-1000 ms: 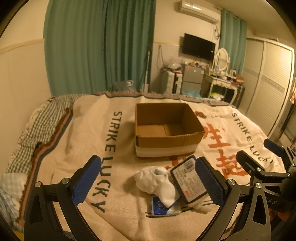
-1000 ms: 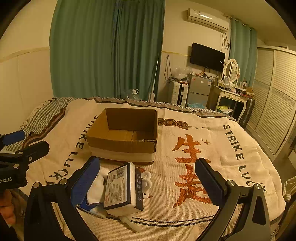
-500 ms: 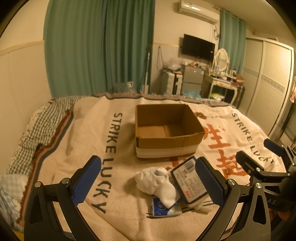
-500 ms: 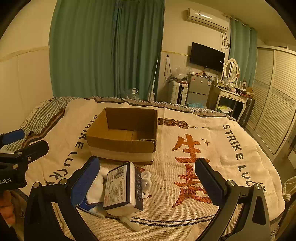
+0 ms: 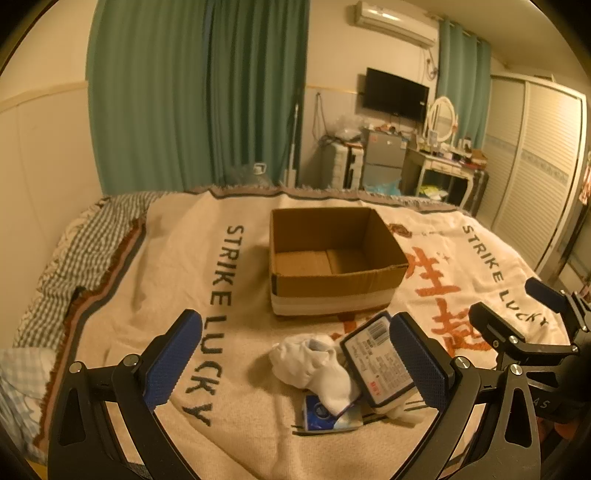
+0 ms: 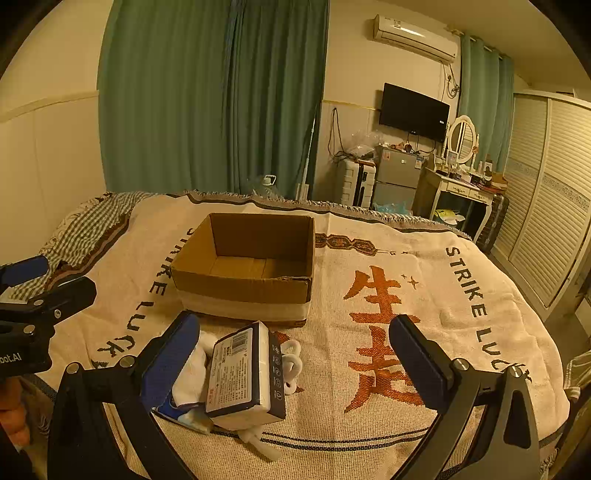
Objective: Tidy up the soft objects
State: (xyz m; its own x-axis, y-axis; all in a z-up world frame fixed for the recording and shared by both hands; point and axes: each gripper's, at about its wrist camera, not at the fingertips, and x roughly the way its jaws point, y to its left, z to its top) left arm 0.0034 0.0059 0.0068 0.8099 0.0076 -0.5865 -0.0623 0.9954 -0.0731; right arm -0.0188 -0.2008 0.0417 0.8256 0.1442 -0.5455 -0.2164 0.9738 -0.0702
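Here, cardboard box (image 5: pixel 334 258) open-topped, sock pile (image 5: pixel 314 363) just before its near edge.

I see green curtains (image 6: pixel 221 92), a wall television (image 6: pixel 413 110), an air conditioner (image 6: pixel 413 33) and a louvred wardrobe (image 6: pixel 550 206).

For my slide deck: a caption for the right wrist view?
Open right gripper over a wrapped pack and white socks, before an empty cardboard box.

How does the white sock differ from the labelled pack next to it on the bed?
The sock is crumpled, plain white and shapeless; the pack is a firm rectangular block with a dark border and a printed barcode label. The sock lies flat on the blanket; the pack is propped up at a tilt. Both sit in one pile before the empty box, ungrasped.
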